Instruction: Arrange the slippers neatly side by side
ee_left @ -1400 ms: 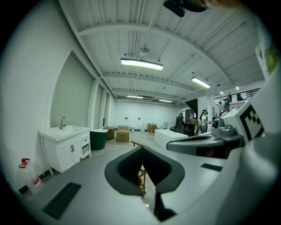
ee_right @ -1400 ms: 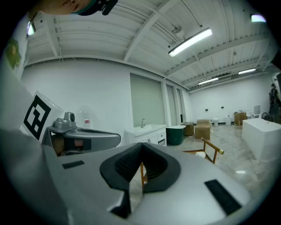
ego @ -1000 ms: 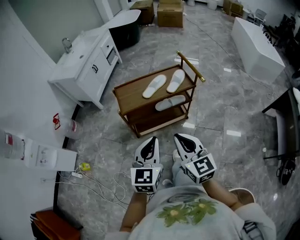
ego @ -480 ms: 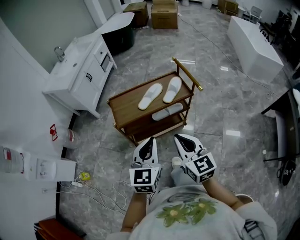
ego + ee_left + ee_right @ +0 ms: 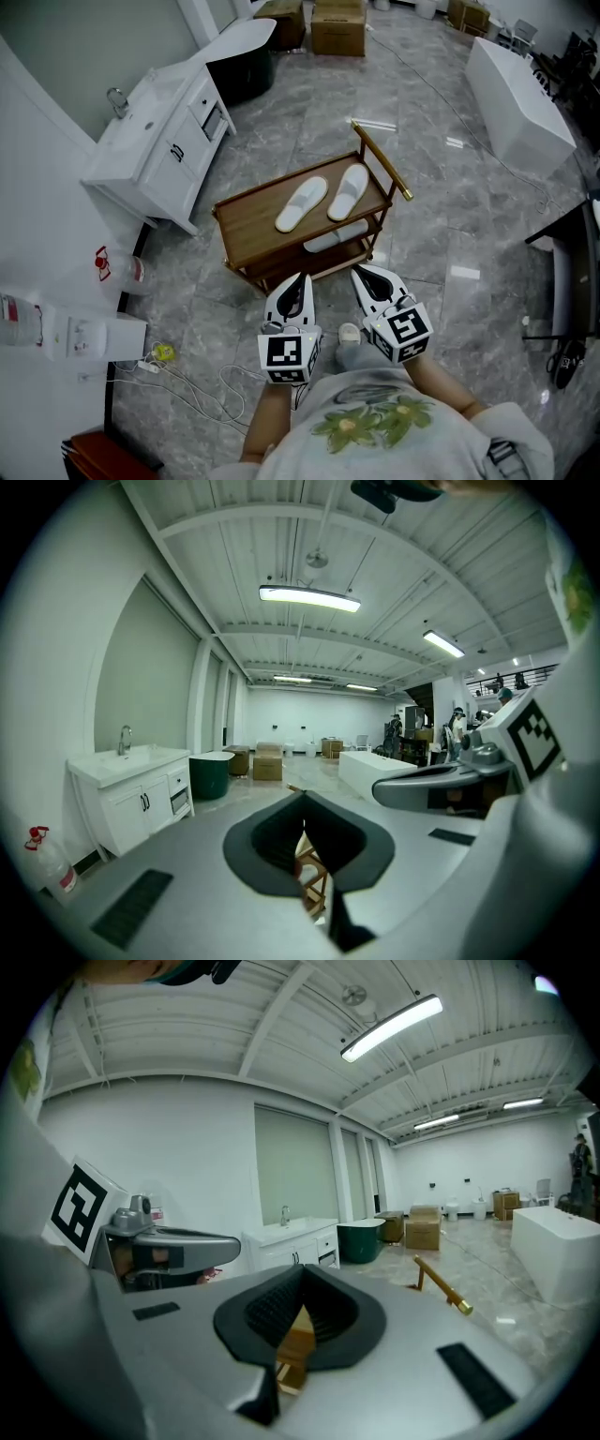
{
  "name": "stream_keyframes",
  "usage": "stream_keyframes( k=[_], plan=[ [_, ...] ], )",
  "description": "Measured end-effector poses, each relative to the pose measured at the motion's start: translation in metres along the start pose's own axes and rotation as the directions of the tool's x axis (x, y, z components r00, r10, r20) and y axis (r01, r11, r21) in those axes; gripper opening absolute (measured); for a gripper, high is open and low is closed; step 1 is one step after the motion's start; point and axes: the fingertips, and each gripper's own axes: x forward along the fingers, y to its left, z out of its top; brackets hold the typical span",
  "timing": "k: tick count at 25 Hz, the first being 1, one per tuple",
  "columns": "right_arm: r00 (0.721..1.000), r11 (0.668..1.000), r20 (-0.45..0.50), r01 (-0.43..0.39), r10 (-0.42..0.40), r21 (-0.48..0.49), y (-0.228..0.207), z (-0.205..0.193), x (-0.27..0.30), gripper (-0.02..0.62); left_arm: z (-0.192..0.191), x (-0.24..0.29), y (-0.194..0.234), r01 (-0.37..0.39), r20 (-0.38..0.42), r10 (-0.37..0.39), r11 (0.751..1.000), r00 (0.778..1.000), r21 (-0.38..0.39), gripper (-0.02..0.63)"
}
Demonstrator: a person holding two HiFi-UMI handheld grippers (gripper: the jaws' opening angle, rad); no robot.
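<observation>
Two white slippers lie on the top shelf of a wooden trolley: the left slipper and the right slipper, close together, toes pointing away from me. A third white slipper rests on the lower shelf, partly hidden by the top. My left gripper and right gripper are held side by side just short of the trolley, both shut and empty. In the left gripper view the jaws meet at the left gripper's tip; the right gripper's tip is likewise closed, with the trolley wood showing beyond.
A white vanity with sink stands at the left, a dark tub behind it. Cardboard boxes sit at the back, a white bathtub at the right. Cables and a spray bottle lie on the grey marble floor at the left.
The trolley has come slightly nearer and lower in the head view as I step toward it. Both grippers stay shut and keep their position in front of me.
</observation>
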Motion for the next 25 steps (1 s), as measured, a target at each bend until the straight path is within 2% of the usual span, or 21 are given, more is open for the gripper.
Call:
stream_keyframes(
  k=[7,17,25],
  plan=[
    [1.0,1.0,-0.004,-0.017,0.017,0.007,-0.037,0.008,0.029,0.006,0.008,0.037,0.011,-0.037,-0.003,0.038,0.999,0.999,0.004,0.015],
    [0.997,0.999,-0.06,-0.05,0.052,0.02,-0.052,-0.001,0.065,0.006,-0.001,0.065,0.028,-0.093,-0.043,0.093,0.996,0.995,-0.002,0.015],
    [0.994,0.997,-0.09,-0.054,0.058,0.048,-0.061,-0.018,0.1,0.008,-0.014,0.097,0.058,-0.084,-0.091,0.082,0.996,0.992,-0.016,0.015]
  ],
)
